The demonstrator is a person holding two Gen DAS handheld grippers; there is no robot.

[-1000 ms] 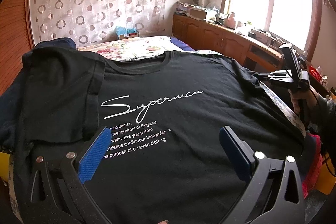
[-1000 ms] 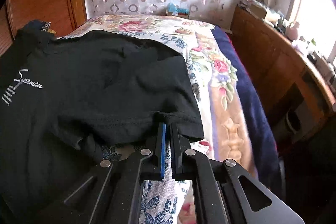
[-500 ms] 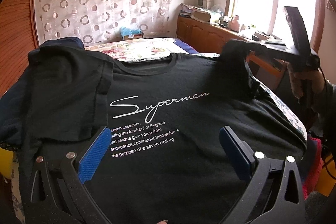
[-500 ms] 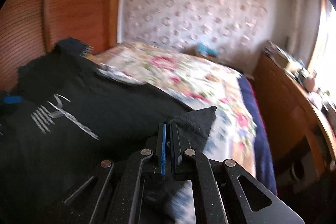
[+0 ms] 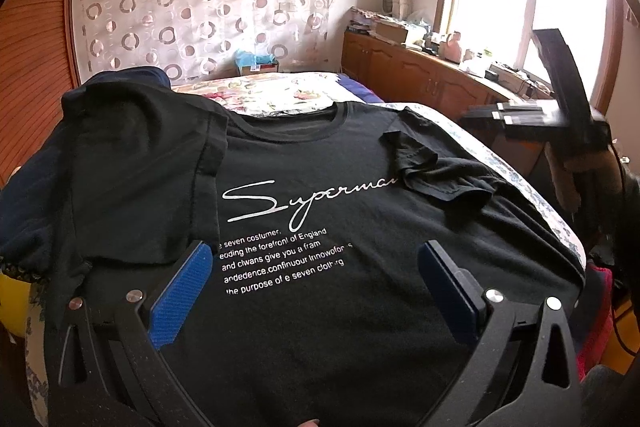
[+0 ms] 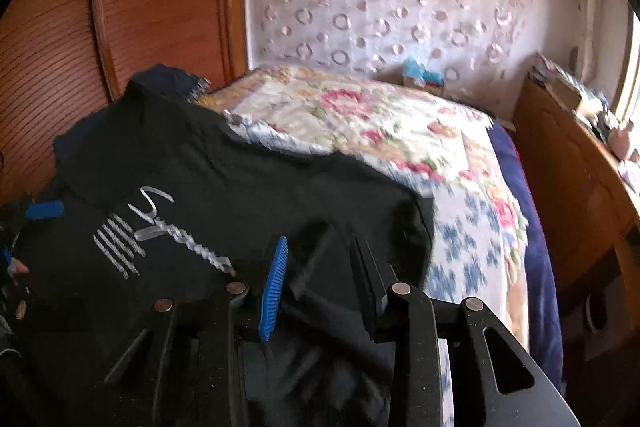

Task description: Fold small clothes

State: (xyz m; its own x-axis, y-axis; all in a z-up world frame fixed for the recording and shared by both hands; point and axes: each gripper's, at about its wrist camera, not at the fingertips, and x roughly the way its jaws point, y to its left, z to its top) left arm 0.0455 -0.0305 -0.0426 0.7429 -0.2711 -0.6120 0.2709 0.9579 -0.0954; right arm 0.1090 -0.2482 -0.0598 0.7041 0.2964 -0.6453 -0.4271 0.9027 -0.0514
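1. T-shirt (image 5: 328,227), black, lies face up and spread flat on the flowered bedspread (image 6: 360,115), neck toward the far wall; I judge it is laid out this way so both sides can be turned inward.
2. Both sleeves already rest folded in over the body: the left sleeve (image 5: 152,179) beside the print, the right sleeve (image 5: 432,167) lying crumpled over the end of the script word.
3. Left gripper (image 5: 316,287) hovers just above the lower chest with its blue pads wide apart, holding nothing, seemingly waiting near the hem for the next fold.
4. Right gripper (image 6: 320,267) has its jaws parted over the right sleeve, with no cloth pinched between them; the view is motion-blurred.
5. Script print (image 5: 308,199) reads "Superman", the last letter covered by the sleeve.
6. Smaller lines beneath partly read "seven costumer", "the forefront of England", "give you a fram" and "the purpose of e seven".
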